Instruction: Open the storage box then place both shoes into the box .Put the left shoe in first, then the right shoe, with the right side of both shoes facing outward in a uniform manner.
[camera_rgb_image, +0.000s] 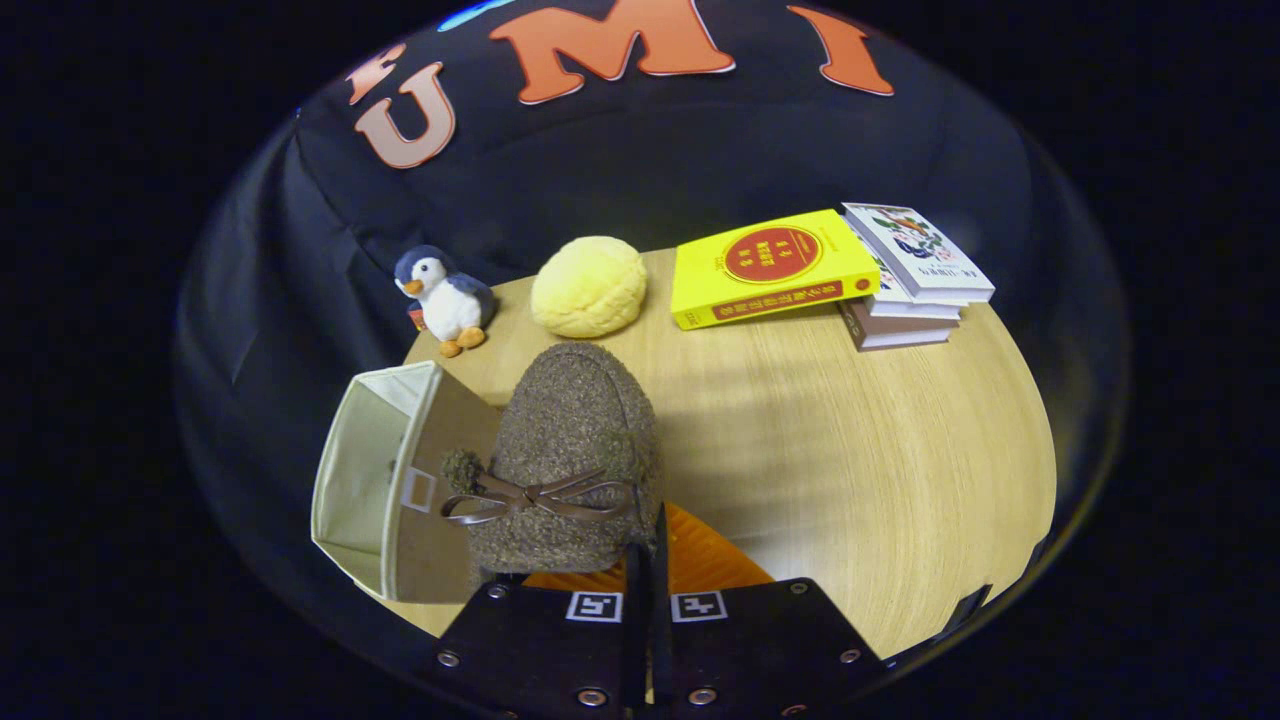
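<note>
Shoe (575, 460), brown and fuzzy with a bow, sits low in the centre of the frame, pinched at its rim between my fingers, which are closed narrowly on it. Storage box (385, 480) lies open just left of it. I judge I should swing left and keep the shoe level so it clears the box wall. Penguin toy (445, 297), yellow cushion (590, 285) and books (800, 270) stand beyond, well apart.

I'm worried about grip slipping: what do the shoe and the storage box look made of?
The shoe looks like nubby brown bouclé or wool-like fabric, matte and fuzzy, with a smooth leather-like bow. The gripper is closed on its rear edge. The storage box looks like cream fabric over stiff board, judging by its flat panels.
</note>
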